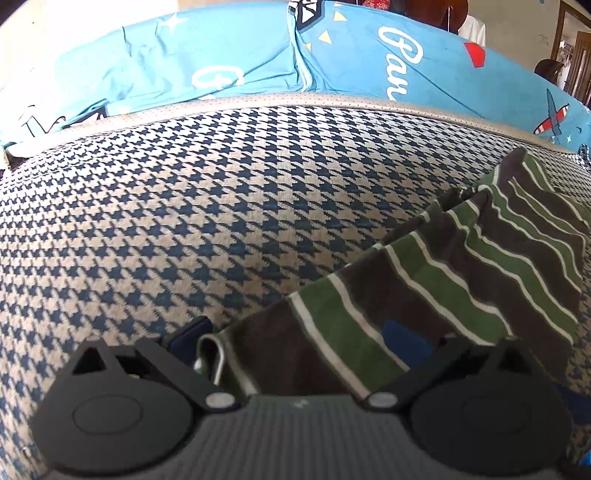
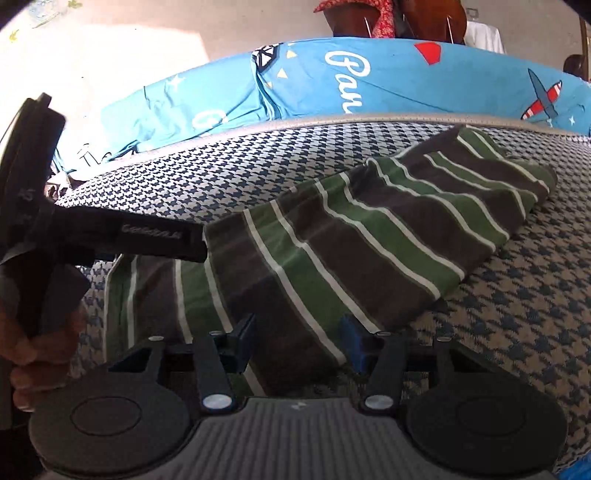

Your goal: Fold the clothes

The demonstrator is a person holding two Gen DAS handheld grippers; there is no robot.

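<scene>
A green, brown and white striped garment [image 2: 369,236] lies on a houndstooth cushion [image 2: 517,295]. It also shows in the left wrist view [image 1: 461,280], running from the near edge toward the far right. My left gripper [image 1: 299,339] is open, its blue fingers [image 1: 188,339] wide apart with the garment's near hem lying between them. My right gripper [image 2: 299,343] is open too, its blue pads [image 2: 351,343] on either side of the garment's near end. The left gripper's body [image 2: 110,236] shows at the left of the right wrist view, held by a hand.
The houndstooth cushion [image 1: 184,221] fills most of the left wrist view. A bright blue printed sheet [image 1: 221,66] lies behind it, also in the right wrist view [image 2: 369,81]. Wooden furniture [image 2: 424,18] and a doorway [image 1: 576,55] stand at the far back.
</scene>
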